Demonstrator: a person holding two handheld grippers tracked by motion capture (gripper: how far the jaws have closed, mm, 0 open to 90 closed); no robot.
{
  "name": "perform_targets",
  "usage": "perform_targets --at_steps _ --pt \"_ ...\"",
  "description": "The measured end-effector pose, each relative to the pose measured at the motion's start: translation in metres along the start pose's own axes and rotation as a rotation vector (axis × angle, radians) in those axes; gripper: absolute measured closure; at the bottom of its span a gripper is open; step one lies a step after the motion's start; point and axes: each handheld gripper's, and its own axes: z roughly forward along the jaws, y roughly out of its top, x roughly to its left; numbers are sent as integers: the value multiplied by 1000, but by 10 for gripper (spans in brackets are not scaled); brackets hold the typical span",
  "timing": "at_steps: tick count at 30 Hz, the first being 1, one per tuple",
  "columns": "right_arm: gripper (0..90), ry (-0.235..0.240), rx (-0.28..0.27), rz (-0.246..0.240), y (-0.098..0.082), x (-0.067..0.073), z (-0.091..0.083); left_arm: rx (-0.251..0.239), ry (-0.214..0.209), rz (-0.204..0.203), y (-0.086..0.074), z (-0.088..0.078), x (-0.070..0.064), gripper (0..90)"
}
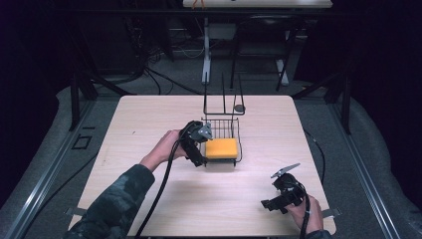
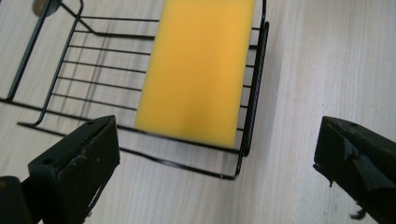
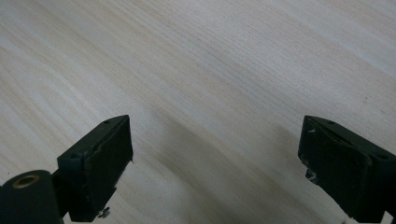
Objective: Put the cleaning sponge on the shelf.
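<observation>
A yellow sponge [image 1: 221,148] lies in a black wire basket [image 1: 230,123] at the middle of the wooden table. My left gripper [image 1: 198,149] hangs just left of the basket, open and holding nothing. In the left gripper view the sponge [image 2: 198,70] rests flat on the basket's wires [image 2: 93,74], beyond the spread jaws and apart from them. My right gripper [image 1: 272,203] is near the table's front right edge, open, with bare wood between its jaws in the right gripper view.
The basket has tall upright wire prongs [image 1: 224,97] at its far side. The light wooden table [image 1: 149,119] is bare to the left and front. Dark stands, cables and a table leg [image 1: 205,55] are beyond the far edge.
</observation>
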Motion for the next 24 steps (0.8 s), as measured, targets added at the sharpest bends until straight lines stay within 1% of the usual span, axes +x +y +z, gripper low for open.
perform_targets --at_steps 1,3,4,5,6,7,8,9,10,11,13,14,17,18,19,20,22,24 --pt "95 0 0 0 0 0 0 0 0 0 0 0 0 3" --pt "95 -3 1 -25 0 -1 1 -13 11 -15 -6 -7 -4 3" --pt "95 1 0 -17 0 -1 1 -25 8 -21 -9 -9 -5 3" --pt "95 1 0 -17 0 -1 1 -32 16 -24 -11 -12 -7 3" --pt "96 -2 -1 -25 0 -1 1 -27 22 -21 -13 -15 -8 3" --pt "96 -1 0 -23 0 -1 1 -38 38 -28 -16 -18 -10 3" --pt "96 -2 1 -20 0 -1 1 -37 32 -32 -18 -21 -11 3" --pt "96 -2 1 -19 0 -1 1 -46 38 -39 -21 -23 -13 3" --pt "96 -4 1 -26 0 -1 1 -43 31 -44 -23 -27 -14 3" --pt "96 -1 -1 -21 0 -1 1 -53 53 -49 -26 -29 -16 3" --pt "96 -1 1 -20 0 -1 1 -55 58 -49 -29 -31 -18 3" --pt "97 -2 2 -19 0 0 1 -61 65 -58 -35 -36 -21 3" --pt "97 -1 4 -19 1 0 2 -76 60 -81 -45 -42 -26 4" --pt "97 -3 9 -29 1 -1 2 -77 61 -85 -49 -43 -28 4" --pt "97 -2 10 -26 1 0 2 -77 61 -85 -49 -43 -28 4" --pt "97 -2 10 -26 1 0 2 -76 66 -100 -55 -46 -31 4" --pt "97 -3 11 -28 1 -1 2 -84 71 -118 -62 -50 -34 4" --pt "97 -4 10 -26 0 -1 2 -90 84 -135 -68 -53 -37 3"
